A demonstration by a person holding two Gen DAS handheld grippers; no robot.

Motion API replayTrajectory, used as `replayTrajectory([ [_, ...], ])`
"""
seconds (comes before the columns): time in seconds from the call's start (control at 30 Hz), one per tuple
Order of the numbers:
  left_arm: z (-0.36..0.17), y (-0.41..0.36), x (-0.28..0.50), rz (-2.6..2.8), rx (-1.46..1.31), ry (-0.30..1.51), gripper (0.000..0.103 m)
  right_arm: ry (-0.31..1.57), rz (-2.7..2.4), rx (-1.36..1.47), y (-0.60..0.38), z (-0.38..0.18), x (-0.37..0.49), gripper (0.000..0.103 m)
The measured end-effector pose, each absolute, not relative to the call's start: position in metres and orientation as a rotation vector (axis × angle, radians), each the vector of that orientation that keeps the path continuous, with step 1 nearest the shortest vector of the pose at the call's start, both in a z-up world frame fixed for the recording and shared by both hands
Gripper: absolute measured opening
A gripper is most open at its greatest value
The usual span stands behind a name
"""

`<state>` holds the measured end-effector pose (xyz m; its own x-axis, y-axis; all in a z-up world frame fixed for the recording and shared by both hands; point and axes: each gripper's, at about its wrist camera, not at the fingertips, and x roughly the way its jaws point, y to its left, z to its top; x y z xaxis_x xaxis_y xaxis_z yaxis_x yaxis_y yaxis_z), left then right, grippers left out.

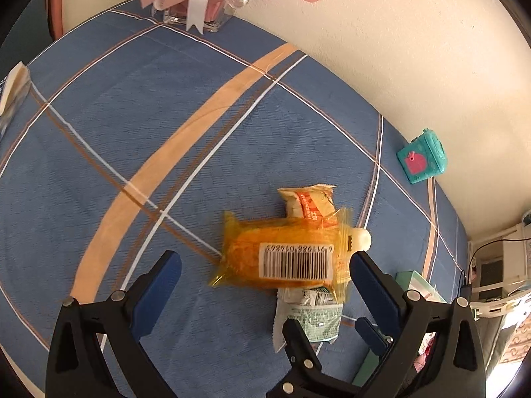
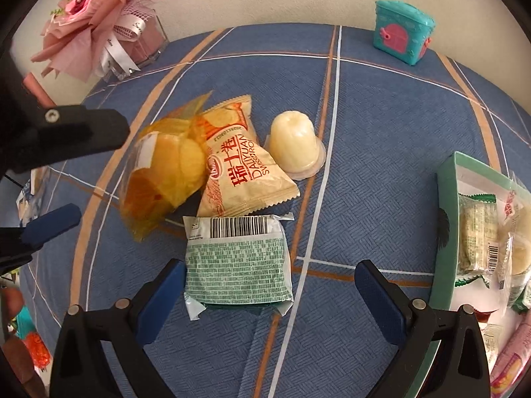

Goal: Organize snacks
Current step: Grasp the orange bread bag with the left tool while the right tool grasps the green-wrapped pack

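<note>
Several snacks lie grouped on the blue checked tablecloth (image 2: 381, 152). An orange-yellow transparent packet (image 1: 282, 255) (image 2: 166, 169) lies between the fingers of my open left gripper (image 1: 265, 265). A beige Swiss roll packet (image 2: 244, 165) (image 1: 307, 202) and a pale jelly cup (image 2: 293, 142) (image 1: 360, 238) lie beside it. A green-and-white packet (image 2: 237, 265) (image 1: 315, 315) lies between the fingers of my open right gripper (image 2: 270, 282). The right gripper's tips (image 1: 332, 335) also show in the left wrist view.
A green box (image 2: 446, 219) holding several snack packets stands at the right. A turquoise toy chest (image 2: 403, 33) (image 1: 423, 156) sits by the wall. A pink bouquet in a glass vase (image 2: 132, 39) stands at the back left. More packets (image 2: 36, 351) lie at the left edge.
</note>
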<state>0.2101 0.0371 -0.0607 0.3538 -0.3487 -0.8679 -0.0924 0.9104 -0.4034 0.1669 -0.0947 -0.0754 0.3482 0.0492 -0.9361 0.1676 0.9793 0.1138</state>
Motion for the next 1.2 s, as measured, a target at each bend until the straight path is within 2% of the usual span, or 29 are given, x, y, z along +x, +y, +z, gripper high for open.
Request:
replayTrajectory([
  [0.23, -0.087, 0.022, 0.221, -0.151, -0.391, 1.260, 0.101, 1.224, -0.082, 0.228, -0.111, -0.078, 0.167, 0.102],
  [0.37, -0.095, 0.021, 0.223, -0.135, -0.388, 1.282, 0.088, 1.223, -0.082, 0.247, -0.118, -0.079, 0.166, 0.100],
  [0.47, -0.095, 0.020, 0.221, -0.139, -0.384, 1.281, 0.086, 1.221, -0.071, 0.261, -0.114, -0.078, 0.165, 0.093],
  [0.7, -0.092, 0.023, 0.213, -0.116, -0.385, 1.292, 0.080, 1.214, -0.011, 0.282, -0.110, -0.073, 0.160, 0.062],
  [1.1, -0.074, 0.032, 0.174, -0.078, -0.397, 1.284, 0.080, 1.196, -0.003, 0.240, -0.104, -0.047, 0.128, 0.053],
  [1.2, -0.065, 0.032, 0.165, -0.084, -0.405, 1.270, 0.080, 1.188, 0.000, 0.253, -0.107, -0.039, 0.114, 0.048],
])
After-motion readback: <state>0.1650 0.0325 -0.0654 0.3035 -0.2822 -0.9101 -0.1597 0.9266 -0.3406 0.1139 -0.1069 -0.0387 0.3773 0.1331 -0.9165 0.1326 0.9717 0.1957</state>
